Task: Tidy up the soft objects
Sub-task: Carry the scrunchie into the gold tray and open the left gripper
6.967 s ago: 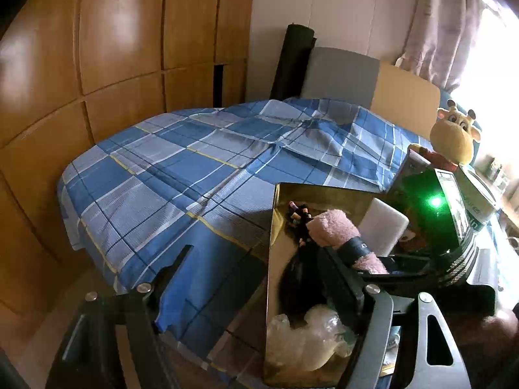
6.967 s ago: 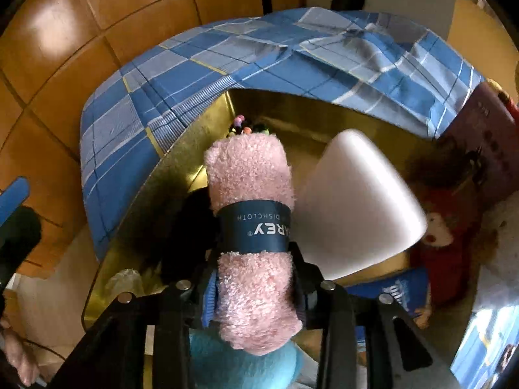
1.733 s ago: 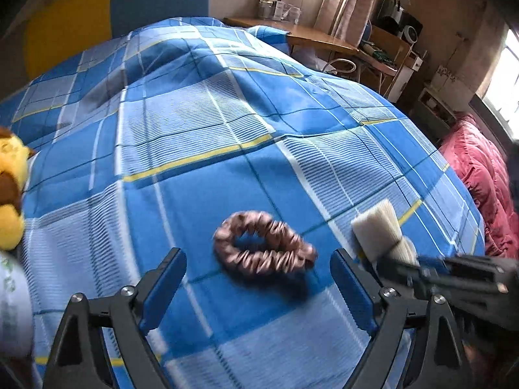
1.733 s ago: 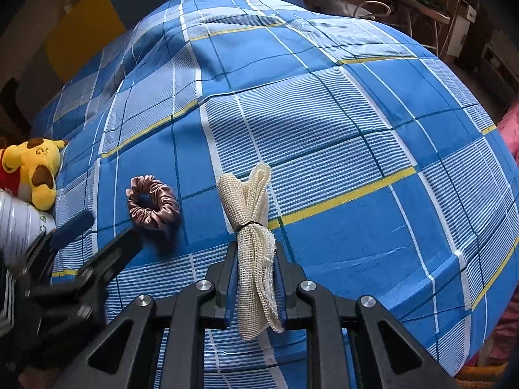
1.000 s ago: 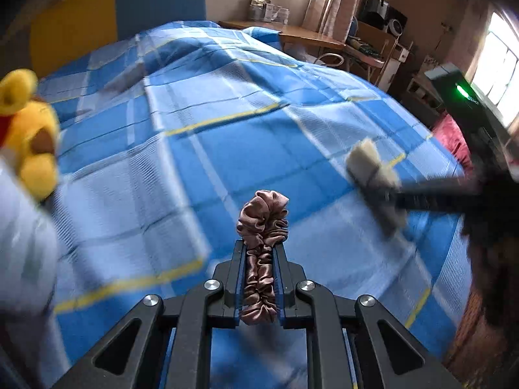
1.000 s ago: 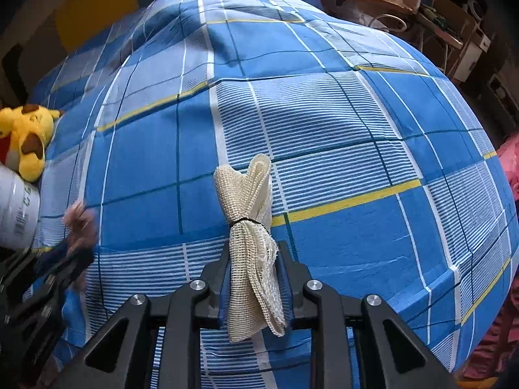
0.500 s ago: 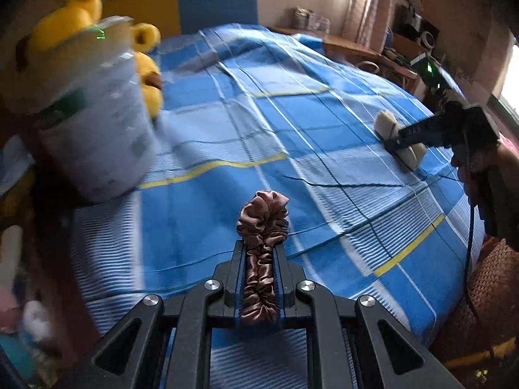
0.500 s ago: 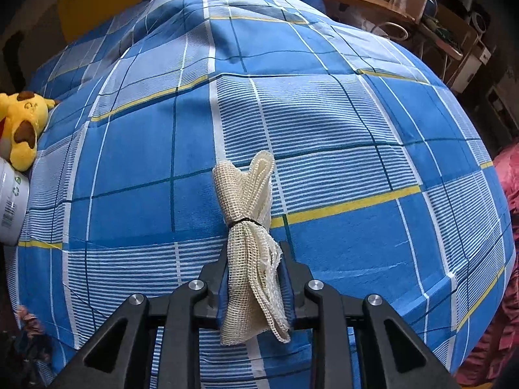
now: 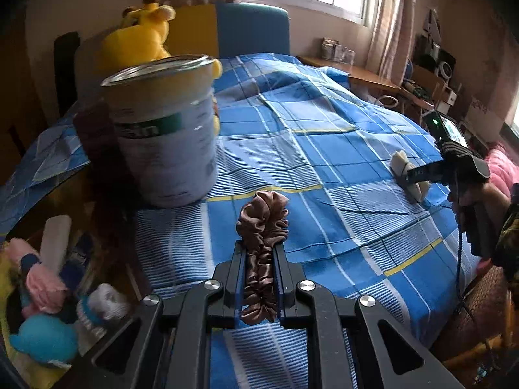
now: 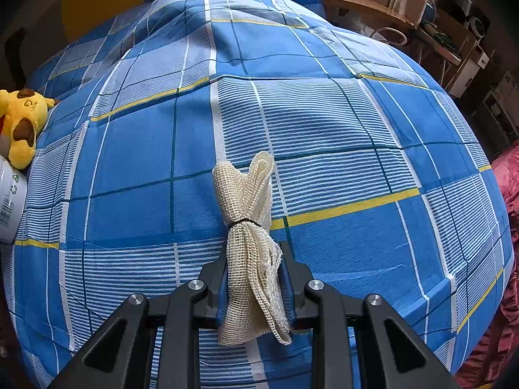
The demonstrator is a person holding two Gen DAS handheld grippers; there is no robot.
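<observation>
On the bed (image 9: 324, 149) a can (image 9: 165, 129) stands left of the scrunchie (image 9: 261, 223) with a plush toy (image 9: 139, 35) behind it, a box of soft things (image 9: 48, 291) lies lower left, and the mesh bundle (image 9: 409, 175) sits far right.

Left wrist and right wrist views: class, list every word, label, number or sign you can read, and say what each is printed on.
Green band on the tall white metal can: blurred, only "...sin" guessable.
Small print on that can: unreadable.
Can's edge in the right wrist view: recycling symbols and a barcode; digits too small.
Nothing else legible.
</observation>
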